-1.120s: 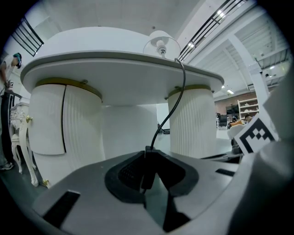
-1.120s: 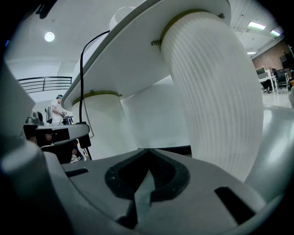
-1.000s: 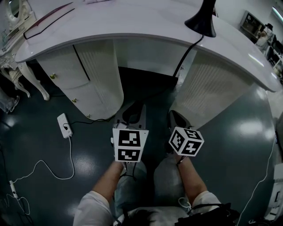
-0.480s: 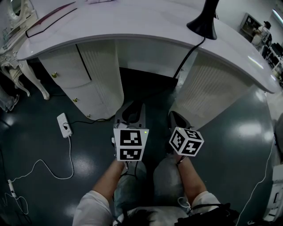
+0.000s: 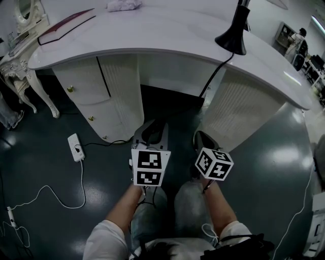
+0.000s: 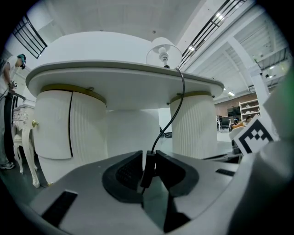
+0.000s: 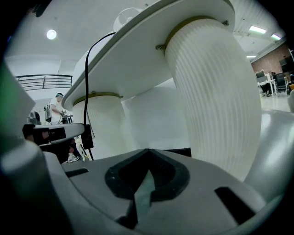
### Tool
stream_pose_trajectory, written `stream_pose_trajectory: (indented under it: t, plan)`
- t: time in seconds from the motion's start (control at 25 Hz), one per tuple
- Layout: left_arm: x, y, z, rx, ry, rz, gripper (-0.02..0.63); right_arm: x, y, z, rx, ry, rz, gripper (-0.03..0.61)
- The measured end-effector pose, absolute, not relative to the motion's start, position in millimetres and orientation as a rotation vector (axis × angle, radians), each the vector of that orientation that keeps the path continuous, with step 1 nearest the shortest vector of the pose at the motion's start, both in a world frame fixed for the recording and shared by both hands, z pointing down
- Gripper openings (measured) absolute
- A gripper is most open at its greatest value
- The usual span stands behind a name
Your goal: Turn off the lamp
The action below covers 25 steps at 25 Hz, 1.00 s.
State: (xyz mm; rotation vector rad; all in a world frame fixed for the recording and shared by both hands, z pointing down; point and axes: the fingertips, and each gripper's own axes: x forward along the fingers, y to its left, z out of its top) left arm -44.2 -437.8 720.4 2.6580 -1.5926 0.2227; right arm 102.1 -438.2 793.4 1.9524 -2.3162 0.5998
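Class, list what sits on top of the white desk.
A black lamp, a dark-red book and a crumpled white cloth. The lamp's top runs out of frame, unseen.

No legible text, label, number or sign anywhere

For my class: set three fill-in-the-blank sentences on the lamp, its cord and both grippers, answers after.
The left gripper is closed on the small black inline switch of the thin black lamp ____.
The right gripper holds nothing; its jaws are ____.
The black desk lamp stands on the curved white ____.
Answers: cord; shut; desk.
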Motion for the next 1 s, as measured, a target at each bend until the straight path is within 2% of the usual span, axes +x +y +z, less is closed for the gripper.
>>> stream_pose_trajectory:
  t: [0.44, 0.68, 1.0]
  plan:
    - [-55.4, -415.7, 711.6, 2.642, -1.561, 0.150, 0.077, 95.7, -430.0, 775.6, 1.964, -2.319, 0.566, -0.002]
    - [-57.3, -400.3, 728.3, 2.620, -1.532, 0.181, 0.025, 89.8, -423.2, 781.2, 1.952, -2.310, 0.577, -0.002]
    - [-40.2, -386.0, 761.3, 2.603, -1.453, 0.195, 0.009, 95.1, -415.1, 803.4, 1.937, -2.275, 0.606, -0.002]
